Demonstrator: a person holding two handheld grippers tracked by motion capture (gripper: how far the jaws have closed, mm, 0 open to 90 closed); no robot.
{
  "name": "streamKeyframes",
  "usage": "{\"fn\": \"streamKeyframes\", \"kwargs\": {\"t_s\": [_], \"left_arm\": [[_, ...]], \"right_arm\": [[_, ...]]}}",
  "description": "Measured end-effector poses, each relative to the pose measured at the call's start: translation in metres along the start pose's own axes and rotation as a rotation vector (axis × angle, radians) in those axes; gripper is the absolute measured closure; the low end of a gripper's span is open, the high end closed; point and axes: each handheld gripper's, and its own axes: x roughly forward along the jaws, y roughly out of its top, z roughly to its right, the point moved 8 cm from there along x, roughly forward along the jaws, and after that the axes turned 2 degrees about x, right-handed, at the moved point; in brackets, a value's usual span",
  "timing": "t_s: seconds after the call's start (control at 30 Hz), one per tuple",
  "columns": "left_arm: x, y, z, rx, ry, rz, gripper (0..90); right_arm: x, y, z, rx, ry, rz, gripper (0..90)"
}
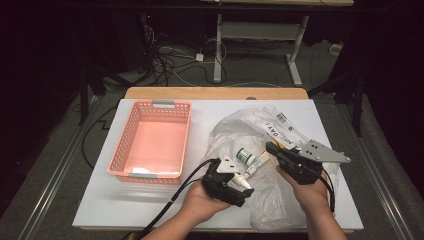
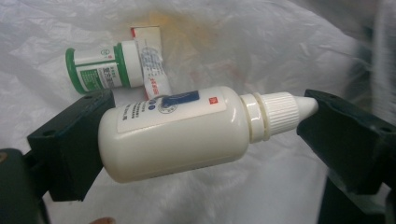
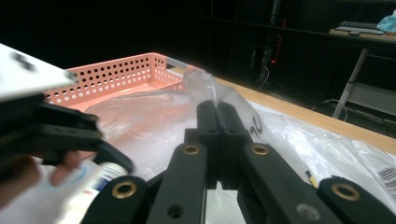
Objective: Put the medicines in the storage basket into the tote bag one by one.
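My left gripper is shut on a white dropper bottle, held lengthwise with its base on one jaw and its cap tip on the other. The bottle hangs just above the near edge of a clear plastic bag. On the bag lie a small green-capped bottle and a white tube. My right gripper is shut on a fold of the plastic bag, and its jaws are pressed together. The other gripper shows blurred at the left of the right gripper view.
A pink perforated basket stands at the table's left, with a small white item at its near end. The white table top runs to a wooden strip at the back. Cables lie on the floor beyond.
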Motion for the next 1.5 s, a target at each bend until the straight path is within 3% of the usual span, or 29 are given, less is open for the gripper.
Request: {"fn": "streamKeyframes", "kwargs": {"t_s": [0.13, 0.57, 0.73, 1.03, 1.27, 1.33, 1.5], "left_arm": [[0.02, 0.005, -0.002, 0.024, 0.015, -0.01, 5.9], [0.071, 0.028, -0.004, 0.023, 0.016, 0.013, 5.9], [0.085, 0.032, -0.007, -0.01, 0.014, 0.023, 5.8], [0.087, 0.028, -0.002, 0.027, 0.013, 0.017, 5.4], [0.086, 0.028, 0.0, 0.017, -0.01, 0.019, 5.2], [0.086, 0.028, 0.0, 0.015, -0.023, 0.022, 1.6], [0.078, 0.031, 0.0, 0.018, -0.018, 0.034, 0.0]], "right_arm": [[-0.001, -0.001, 0.001, 0.002, 0.001, -0.001, 90.0], [-0.009, 0.003, 0.012, 0.014, -0.021, 0.024, 90.0], [-0.012, 0.003, 0.016, 0.024, -0.029, 0.029, 90.0], [-0.011, 0.001, 0.015, 0.023, -0.027, 0.019, 90.0], [-0.009, 0.0, 0.015, 0.02, -0.027, 0.016, 90.0], [-0.009, 0.0, 0.015, 0.022, -0.028, 0.014, 90.0], [-0.008, -0.001, 0.015, 0.023, -0.027, 0.012, 90.0]]}}
